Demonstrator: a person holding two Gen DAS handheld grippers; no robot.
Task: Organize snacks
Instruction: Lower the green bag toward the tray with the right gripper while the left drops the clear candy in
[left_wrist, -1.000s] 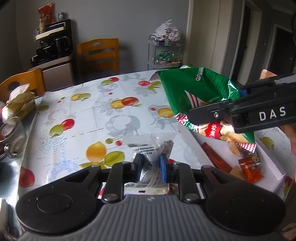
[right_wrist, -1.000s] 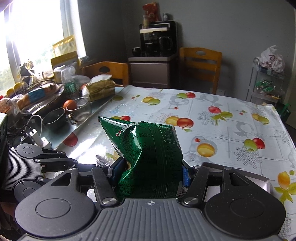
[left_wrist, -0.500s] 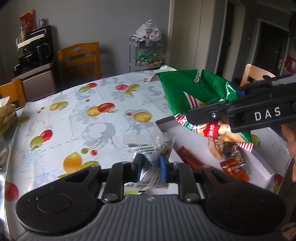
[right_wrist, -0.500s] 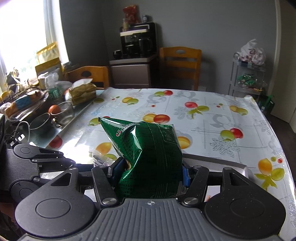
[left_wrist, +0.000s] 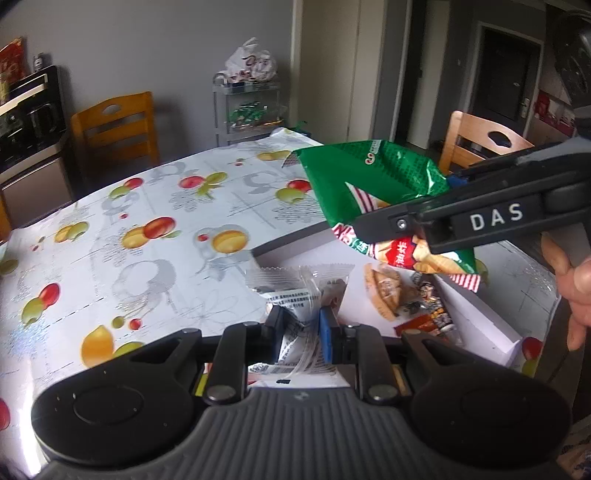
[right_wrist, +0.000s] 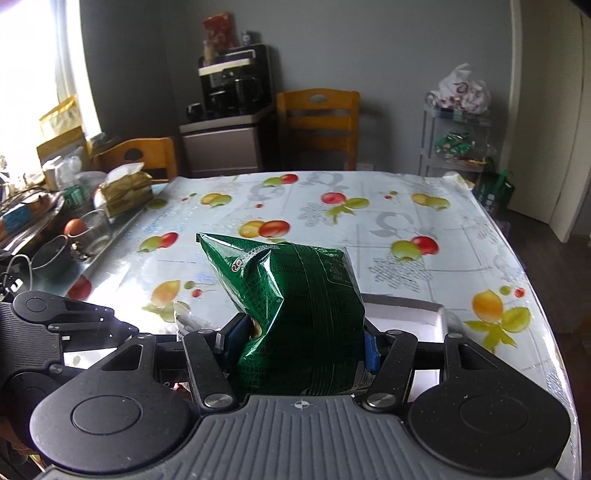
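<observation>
My left gripper (left_wrist: 302, 325) is shut on a clear plastic snack packet (left_wrist: 300, 291) and holds it over the near-left edge of a white box (left_wrist: 484, 317). My right gripper (right_wrist: 301, 341) is shut on a green chip bag (right_wrist: 295, 310), held above the box (right_wrist: 424, 314). In the left wrist view the chip bag (left_wrist: 373, 184) hangs over the box's right part, with the right gripper's finger (left_wrist: 480, 221) across it. Several small wrapped snacks (left_wrist: 402, 299) lie in the box.
The table (left_wrist: 147, 258) has a fruit-print cloth. Bowls, a glass and a tissue box (right_wrist: 125, 192) crowd its left edge. Wooden chairs (right_wrist: 317, 125) stand at the far side, another (left_wrist: 476, 140) on the right. A wire rack (right_wrist: 458, 147) stands by the wall.
Both grippers have swung to the right with their loads. The white box and the snacks in it have come further into the left wrist view.
</observation>
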